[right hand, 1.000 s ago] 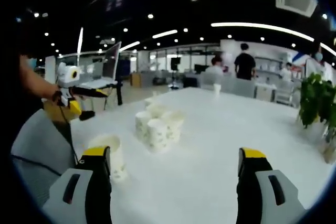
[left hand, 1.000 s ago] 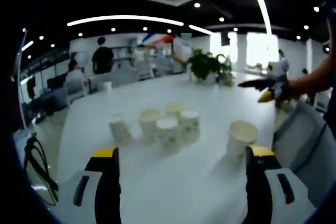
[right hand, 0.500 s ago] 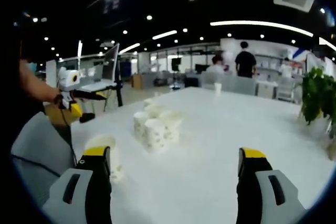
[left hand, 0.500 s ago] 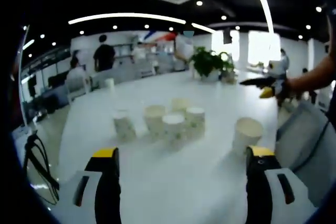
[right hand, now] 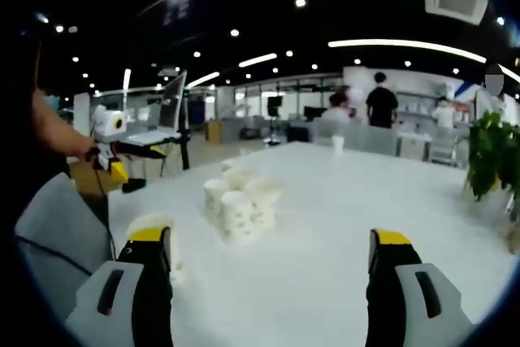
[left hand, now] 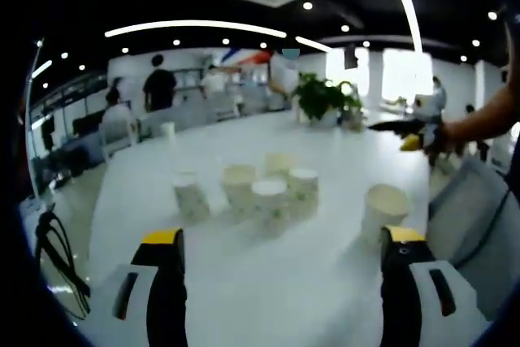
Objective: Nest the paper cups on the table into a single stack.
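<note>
Both grippers hover with jaws released and empty — left gripper (left hand: 280, 241), right gripper (right hand: 268, 241) — so approach the near single cup (left hand: 383, 210) squarely, then carry it toward the cup cluster (left hand: 264, 188) on the table (left hand: 268, 282).

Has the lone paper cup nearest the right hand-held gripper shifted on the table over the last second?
Cannot tell. The lone cup keeps about the same spacing from the cup cluster in the left gripper view; the small drifts fit camera motion. Both hand-held grippers are open, touching nothing.
</note>
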`<state>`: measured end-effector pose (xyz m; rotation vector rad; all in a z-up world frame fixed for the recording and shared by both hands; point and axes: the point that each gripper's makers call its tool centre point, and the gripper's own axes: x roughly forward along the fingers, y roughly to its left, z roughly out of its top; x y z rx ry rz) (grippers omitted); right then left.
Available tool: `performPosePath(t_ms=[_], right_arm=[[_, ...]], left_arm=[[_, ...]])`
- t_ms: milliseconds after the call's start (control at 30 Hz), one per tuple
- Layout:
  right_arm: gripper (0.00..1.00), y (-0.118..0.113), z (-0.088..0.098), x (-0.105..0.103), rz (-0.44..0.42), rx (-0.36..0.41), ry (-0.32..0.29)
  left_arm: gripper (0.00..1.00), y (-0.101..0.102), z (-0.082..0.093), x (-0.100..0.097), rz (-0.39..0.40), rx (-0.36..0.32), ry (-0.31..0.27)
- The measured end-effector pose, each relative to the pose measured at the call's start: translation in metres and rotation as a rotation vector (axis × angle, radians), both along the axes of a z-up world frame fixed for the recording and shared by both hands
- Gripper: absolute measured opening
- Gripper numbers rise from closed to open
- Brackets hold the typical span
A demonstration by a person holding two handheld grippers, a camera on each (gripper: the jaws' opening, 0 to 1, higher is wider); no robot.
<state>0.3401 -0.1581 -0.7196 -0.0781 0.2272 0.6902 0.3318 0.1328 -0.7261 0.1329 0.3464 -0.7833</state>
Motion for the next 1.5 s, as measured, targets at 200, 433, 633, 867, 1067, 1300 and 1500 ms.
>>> performPosePath(t_ms=[200,433,633,867,1067,1300,1500], right_arm=[[1.00,-0.004,-0.007,-0.001,-0.010,-0.012,0.025],[1.00,-0.005,-0.010,-0.002,-0.014,-0.010,0.036],[1.00,-0.006,-0.018,-0.005,-0.024,-0.008,0.056],[1.00,-0.008,-0.023,-0.004,-0.031,-0.022,0.077],[1.00,-0.012,-0.023,0.001,-0.041,-0.024,0.084],[1.00,-0.014,-0.031,0.001,-0.047,-0.027,0.104],[1.00,-0.017,-0.035,0.000,-0.062,-0.010,0.120]], left_arm=[[0.98,0.003,-0.010,0.004,0.007,0.018,0.023],[0.98,0.006,-0.024,0.017,0.025,-0.005,0.050],[0.98,0.007,-0.035,0.033,0.034,0.005,0.069],[0.98,0.010,-0.041,0.056,0.053,0.015,0.070],[0.98,0.016,-0.047,0.083,0.121,-0.015,0.107],[0.98,0.016,-0.047,0.110,0.117,-0.010,0.089],[0.98,0.016,-0.046,0.135,0.120,0.002,0.067]])
